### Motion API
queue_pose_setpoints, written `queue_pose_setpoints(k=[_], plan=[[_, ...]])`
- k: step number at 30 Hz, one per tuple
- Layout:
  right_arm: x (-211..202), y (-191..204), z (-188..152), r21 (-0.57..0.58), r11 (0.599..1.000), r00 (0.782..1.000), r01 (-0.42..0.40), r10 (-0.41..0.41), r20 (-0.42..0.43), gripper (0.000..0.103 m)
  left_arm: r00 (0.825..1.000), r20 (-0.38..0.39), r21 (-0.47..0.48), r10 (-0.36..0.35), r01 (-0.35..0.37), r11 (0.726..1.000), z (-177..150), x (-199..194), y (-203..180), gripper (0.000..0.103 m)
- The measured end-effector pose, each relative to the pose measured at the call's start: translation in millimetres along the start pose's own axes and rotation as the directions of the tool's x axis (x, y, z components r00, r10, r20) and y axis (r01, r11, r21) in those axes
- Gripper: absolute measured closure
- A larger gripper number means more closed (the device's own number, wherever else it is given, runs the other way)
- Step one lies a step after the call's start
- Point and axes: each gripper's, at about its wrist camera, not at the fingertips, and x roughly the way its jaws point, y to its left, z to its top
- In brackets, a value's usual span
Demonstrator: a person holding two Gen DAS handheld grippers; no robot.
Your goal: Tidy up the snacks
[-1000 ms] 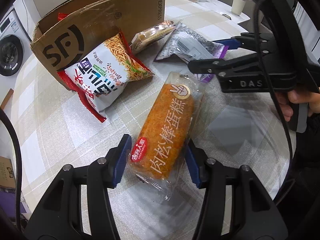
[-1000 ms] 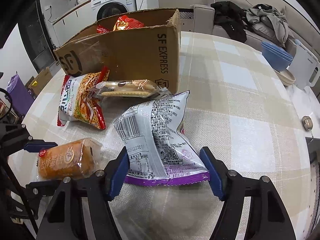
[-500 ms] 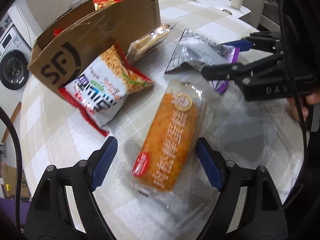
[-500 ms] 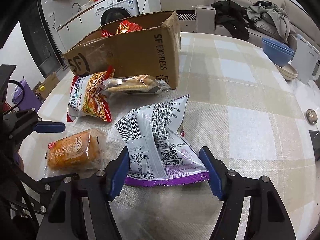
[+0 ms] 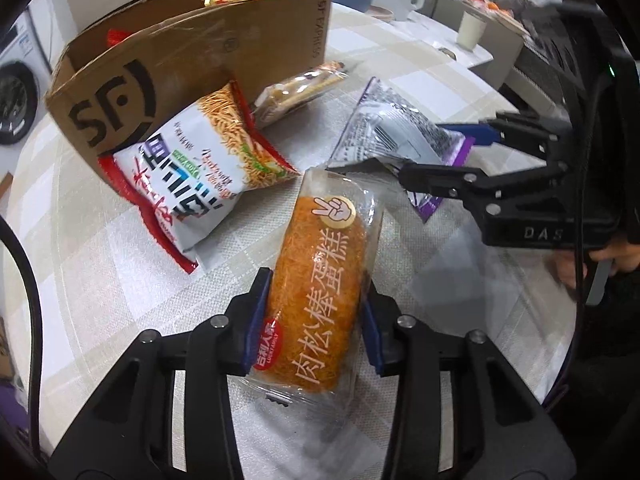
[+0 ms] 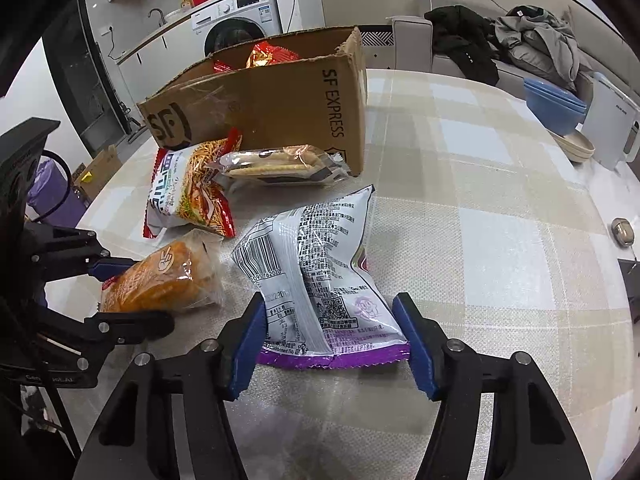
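Note:
My left gripper point(image 5: 316, 288) is closing, and its blue pads press both sides of an orange meat floss cake point(image 5: 324, 272) in clear wrap. The cake lies on the checked tablecloth point(image 5: 80, 264). My right gripper point(image 6: 329, 306) is also closing, straddling the near end of a silver and purple snack bag point(image 6: 316, 272); I see no squeeze on it. A noodle snack bag point(image 5: 192, 168) and a cracker pack point(image 5: 300, 88) lean against the open cardboard box point(image 5: 200, 60), which holds red packets. The left gripper point(image 6: 132, 294) with the cake point(image 6: 160, 280) shows at the left of the right wrist view.
Blue bowls point(image 6: 554, 104) and a white kettle point(image 6: 612, 136) stand at the table's far right, with a small object point(image 6: 622, 232) near the right edge. A white cup point(image 5: 470, 30) sits on a side counter. A washing machine point(image 6: 236, 28) stands behind the box.
The left jaws spread wide off the cake, then came back in onto its sides. The right jaws narrowed toward the purple bag. Both hands stayed about where they were.

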Motion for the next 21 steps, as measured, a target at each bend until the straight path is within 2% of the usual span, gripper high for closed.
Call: queue_pose_setpoints(k=[7,21], plan=[[-6.0,0.3,0.5,0.002,1.0,1.0,-0.002,0.002,0.022,0.056,1.0,0.026,-0.073,0.001,0.001,0.997,-1.5,-4.0,11.9,0.066],[-11.8,2.6,-0.2,0.003,1.0,0.999,-0.003,0.003,0.039,0.059,0.998,0.061,-0.109,0.012,-0.005,0.994,-3.6,-20.6,12.1,0.066]])
